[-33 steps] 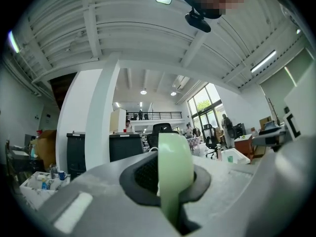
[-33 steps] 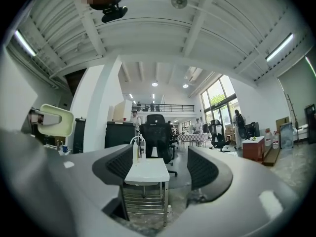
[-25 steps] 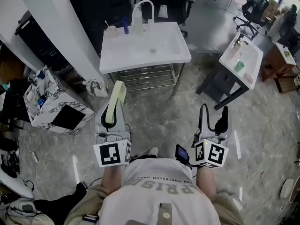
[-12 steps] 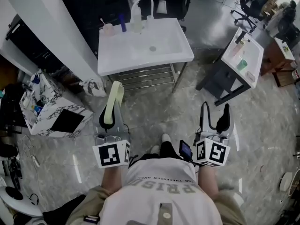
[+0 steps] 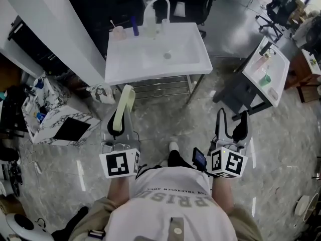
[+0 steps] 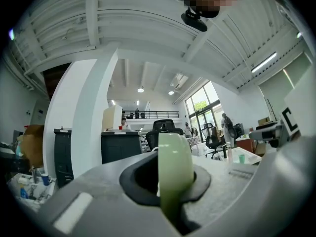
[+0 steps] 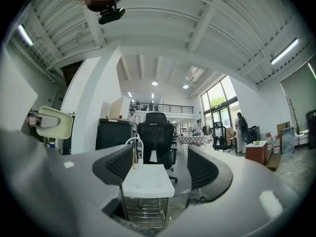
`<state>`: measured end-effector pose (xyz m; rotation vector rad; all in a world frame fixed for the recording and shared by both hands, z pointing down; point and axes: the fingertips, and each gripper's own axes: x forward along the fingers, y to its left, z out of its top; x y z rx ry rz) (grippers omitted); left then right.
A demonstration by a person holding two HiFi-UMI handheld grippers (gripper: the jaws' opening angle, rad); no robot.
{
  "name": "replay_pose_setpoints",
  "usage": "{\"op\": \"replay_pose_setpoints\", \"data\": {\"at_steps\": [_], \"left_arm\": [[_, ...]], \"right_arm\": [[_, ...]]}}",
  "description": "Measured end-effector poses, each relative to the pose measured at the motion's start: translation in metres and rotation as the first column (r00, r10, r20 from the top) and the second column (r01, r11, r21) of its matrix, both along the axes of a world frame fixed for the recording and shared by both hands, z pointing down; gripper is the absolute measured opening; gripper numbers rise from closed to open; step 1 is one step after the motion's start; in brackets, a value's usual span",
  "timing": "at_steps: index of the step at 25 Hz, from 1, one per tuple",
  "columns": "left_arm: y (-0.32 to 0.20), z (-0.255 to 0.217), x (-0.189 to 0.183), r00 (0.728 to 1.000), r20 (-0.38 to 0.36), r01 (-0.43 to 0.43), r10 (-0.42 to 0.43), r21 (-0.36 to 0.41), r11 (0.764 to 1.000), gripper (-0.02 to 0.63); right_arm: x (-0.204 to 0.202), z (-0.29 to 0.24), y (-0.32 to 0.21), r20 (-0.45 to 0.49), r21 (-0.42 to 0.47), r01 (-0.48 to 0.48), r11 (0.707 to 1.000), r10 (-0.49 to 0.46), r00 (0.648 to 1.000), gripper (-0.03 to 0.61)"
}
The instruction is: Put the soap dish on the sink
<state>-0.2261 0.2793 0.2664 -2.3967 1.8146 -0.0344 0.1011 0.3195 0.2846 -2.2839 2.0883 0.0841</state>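
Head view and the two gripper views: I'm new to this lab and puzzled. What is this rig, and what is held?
No robot: a person holds a gripper in each hand. The head view looks down from the person's head; each gripper view looks along that gripper's jaws. The left gripper has its jaws shut on a pale green soap dish. The right gripper has its jaws apart, empty. Ahead stands a white sink with a cup and a blue bottle at its back edge.
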Motion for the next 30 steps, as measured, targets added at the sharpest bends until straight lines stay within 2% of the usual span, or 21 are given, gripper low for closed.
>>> {"op": "replay_pose_setpoints", "data": {"at_steps": [7, 16, 21, 30], "left_arm": [[-0.038, -0.011, 0.034, 1.0, 0.01, 0.01, -0.01, 0.026, 1.0, 0.012], [-0.069, -0.01, 0.073, 0.999, 0.034, 0.014, -0.015, 0.028, 0.999, 0.012], [-0.086, -0.002, 0.073, 0.997, 0.057, 0.044, -0.043, -0.013, 0.999, 0.012], [-0.126, 0.023, 0.074, 0.998, 0.066, 0.026, -0.02, -0.086, 0.996, 0.012]], "right_arm": [[0.031, -0.003, -0.044, 0.018, 0.025, 0.027, 0.999, -0.027, 0.999, 0.336], [0.08, 0.003, -0.084, 0.032, 0.025, 0.013, 1.0, -0.014, 0.999, 0.336], [0.087, 0.012, -0.103, 0.043, 0.0, 0.023, 1.0, -0.023, 0.999, 0.336], [0.077, 0.037, -0.141, 0.053, -0.075, 0.037, 0.997, -0.033, 0.998, 0.336]]}}
